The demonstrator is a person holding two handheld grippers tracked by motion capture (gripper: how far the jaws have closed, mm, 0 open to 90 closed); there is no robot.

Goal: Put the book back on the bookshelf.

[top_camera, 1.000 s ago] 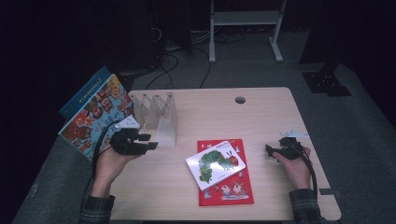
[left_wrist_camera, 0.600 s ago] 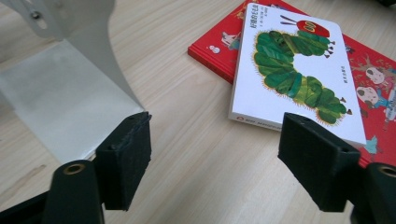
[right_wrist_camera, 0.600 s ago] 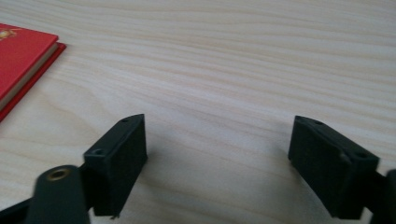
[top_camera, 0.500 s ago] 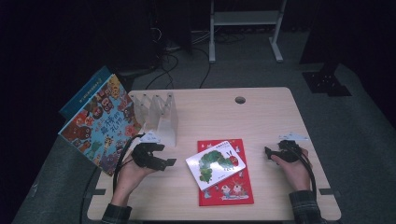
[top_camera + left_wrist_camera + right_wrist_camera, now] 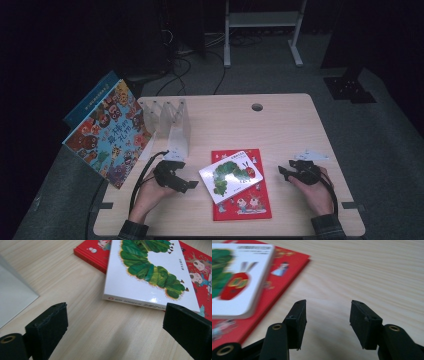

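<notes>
Holding my left hand-held gripper wide open, its jaws just spread and empty, I aim at the white caterpillar picture book lying atop the red hardcover book on the wooden counter, its overhanging edge easy to pinch.

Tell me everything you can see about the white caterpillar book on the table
The white caterpillar book is a thick, glossy board book, its cover white with a green segmented caterpillar with a red head. It lies flat and closed, turned askew, on top of a larger red picture book and overhangs that book's left edge. Small print runs along its spine in the left gripper view. The left gripper points at it with open jaws, not touching. The right gripper sits apart, off to its right.
</notes>
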